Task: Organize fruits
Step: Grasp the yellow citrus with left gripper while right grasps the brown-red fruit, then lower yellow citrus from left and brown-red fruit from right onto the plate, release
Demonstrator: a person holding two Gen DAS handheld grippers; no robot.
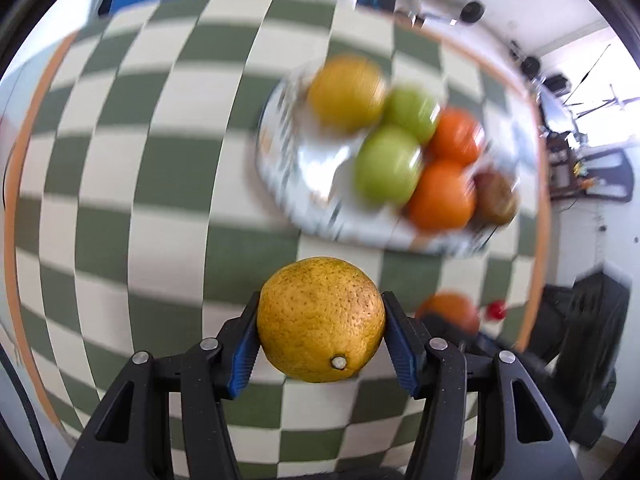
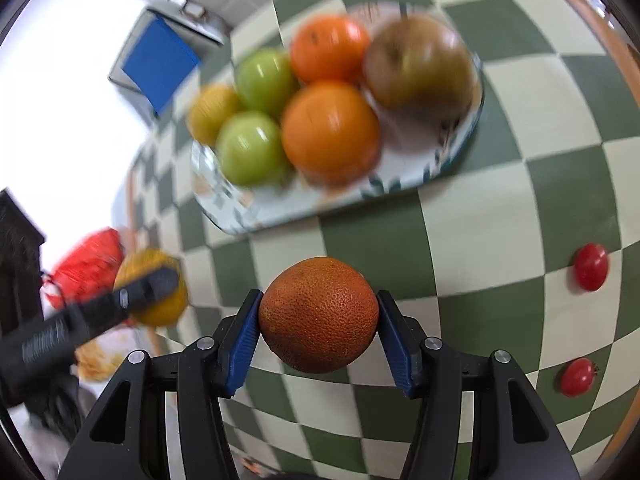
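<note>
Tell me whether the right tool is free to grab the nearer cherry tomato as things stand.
Probably not: the right tool is already shut on a dark orange. The path over the checkered cloth to the tomato looks clear, though.

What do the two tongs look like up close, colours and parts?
Both left tongs and right tongs look alike: matte black angular plastic linkages with triangular cutouts, round silver pins at the joints, and ribbed blue pads lining the fingers. No cables or sleeves visible.

Plate (image 2: 420,176) crowded by fruit at its 12 o'clock side, bare rim left at 6 o'clock, open checked tablecloth (image 2: 472,220) before it, two tomatoes (image 2: 591,267) at 3 o'clock.
</note>
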